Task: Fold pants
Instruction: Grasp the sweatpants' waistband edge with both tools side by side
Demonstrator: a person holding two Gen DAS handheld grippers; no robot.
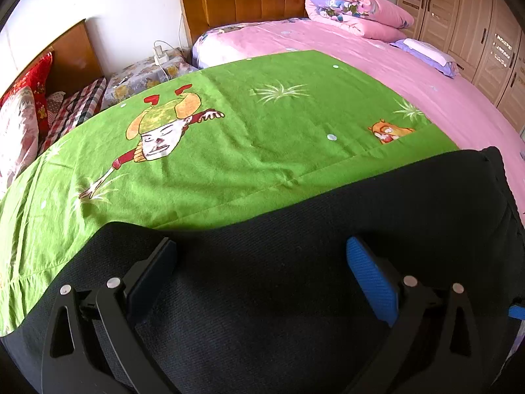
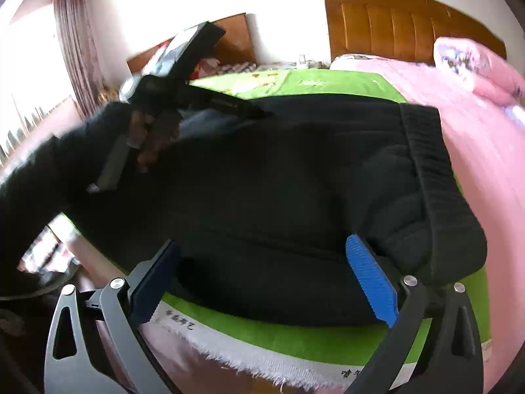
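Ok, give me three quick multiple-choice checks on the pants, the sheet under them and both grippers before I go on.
1. Where do the black pants lie?
A. On the green cloth
B. On the wardrobe
C. On the pink quilt

2. What colour is the bed sheet beyond the green cloth?
A. White
B. Pink
C. Blue

3. How do the left gripper and right gripper stand?
A. Both clamped on cloth
B. One open, one shut
C. Both open

Answers: 1 A, the pants spread over the green cloth at the near bed edge. 2 B, pink sheet runs to the headboard. 3 C, each view shows wide-apart fingers with pants fabric beyond them.
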